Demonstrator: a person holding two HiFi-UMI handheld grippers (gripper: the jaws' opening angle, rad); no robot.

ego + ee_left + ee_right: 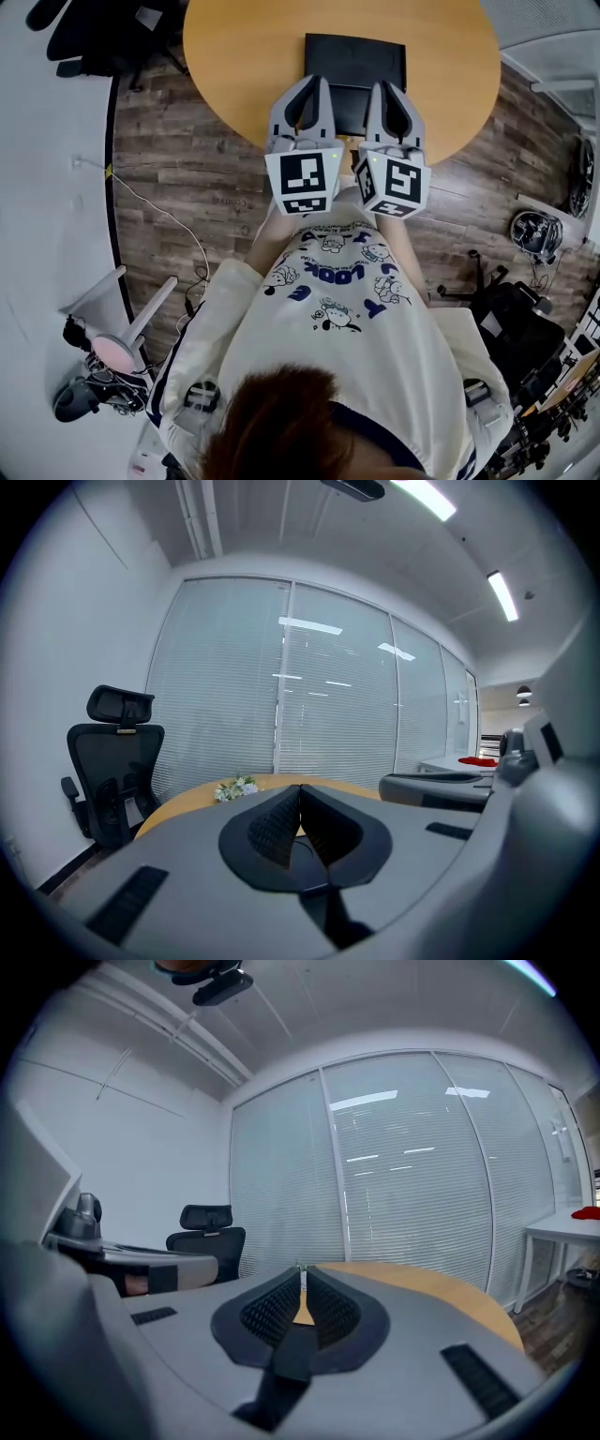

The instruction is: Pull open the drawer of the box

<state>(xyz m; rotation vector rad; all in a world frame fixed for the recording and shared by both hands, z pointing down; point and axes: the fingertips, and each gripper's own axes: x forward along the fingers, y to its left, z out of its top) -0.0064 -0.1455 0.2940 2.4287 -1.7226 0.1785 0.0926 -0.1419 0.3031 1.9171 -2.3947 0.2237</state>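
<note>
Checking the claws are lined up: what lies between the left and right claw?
In the head view, only the black rectangular box on the round wooden table shows between the left claw and the right claw.

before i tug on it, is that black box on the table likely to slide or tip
The black box looks broad and flat-topped, so tipping seems unlikely. It sits on a smooth wooden table with nothing visibly bracing it, so it may well slide when pulled.

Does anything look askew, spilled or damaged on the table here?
Nothing stands out. The black box sits flat on the round table, with no spill or damage visible. The left tongs and right tongs are shut with nothing between them.
</note>
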